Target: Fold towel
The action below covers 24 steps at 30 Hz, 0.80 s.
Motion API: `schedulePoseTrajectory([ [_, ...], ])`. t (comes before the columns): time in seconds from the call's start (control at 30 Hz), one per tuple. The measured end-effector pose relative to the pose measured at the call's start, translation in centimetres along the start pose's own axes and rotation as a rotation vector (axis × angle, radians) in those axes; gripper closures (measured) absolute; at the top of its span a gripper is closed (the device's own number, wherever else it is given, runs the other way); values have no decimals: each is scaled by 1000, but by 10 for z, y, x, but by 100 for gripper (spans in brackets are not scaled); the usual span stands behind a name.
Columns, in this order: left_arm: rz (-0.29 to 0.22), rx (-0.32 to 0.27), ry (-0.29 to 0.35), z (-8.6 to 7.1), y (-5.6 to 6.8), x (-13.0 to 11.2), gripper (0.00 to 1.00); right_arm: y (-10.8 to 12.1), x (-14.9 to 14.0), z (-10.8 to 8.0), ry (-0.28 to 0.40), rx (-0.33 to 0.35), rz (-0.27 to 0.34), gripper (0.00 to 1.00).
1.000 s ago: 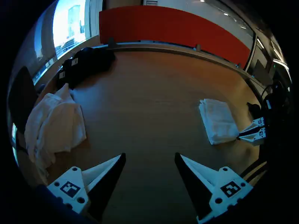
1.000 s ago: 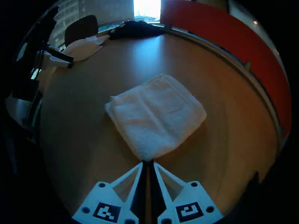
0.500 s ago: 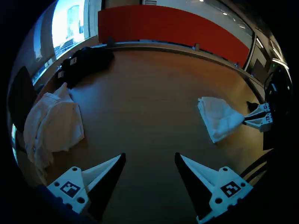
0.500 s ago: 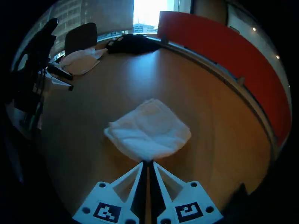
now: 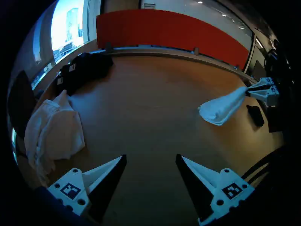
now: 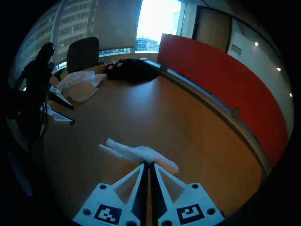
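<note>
Left gripper (image 5: 150, 156) spread; right gripper (image 6: 149, 165) pinched.

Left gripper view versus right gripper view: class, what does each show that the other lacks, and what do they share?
Left gripper view: a small black item on the table near the right claw, and the towel sagging, seen side-on.
Right gripper view: a brown panel beside the window.
Shared: the open left claw, the right claw shut on the held-up towel, the cloth pile, the black bag and the red partition.
</note>
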<state>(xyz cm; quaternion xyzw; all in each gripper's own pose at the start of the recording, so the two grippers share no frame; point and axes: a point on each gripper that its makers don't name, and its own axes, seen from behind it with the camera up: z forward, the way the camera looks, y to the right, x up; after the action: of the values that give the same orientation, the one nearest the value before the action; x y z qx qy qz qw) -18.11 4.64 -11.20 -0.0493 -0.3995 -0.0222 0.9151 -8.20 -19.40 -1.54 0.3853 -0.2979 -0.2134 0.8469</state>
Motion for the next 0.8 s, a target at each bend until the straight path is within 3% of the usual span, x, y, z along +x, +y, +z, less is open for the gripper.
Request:
schedulePoseTrajectory([
  [0.27,10,-6,17,0,3,10,3,17,29,-12,51,-11,6,95],
  [0.8,34,-22,24,3,13,19,3,77,25,-41,40,-60,7,95],
])
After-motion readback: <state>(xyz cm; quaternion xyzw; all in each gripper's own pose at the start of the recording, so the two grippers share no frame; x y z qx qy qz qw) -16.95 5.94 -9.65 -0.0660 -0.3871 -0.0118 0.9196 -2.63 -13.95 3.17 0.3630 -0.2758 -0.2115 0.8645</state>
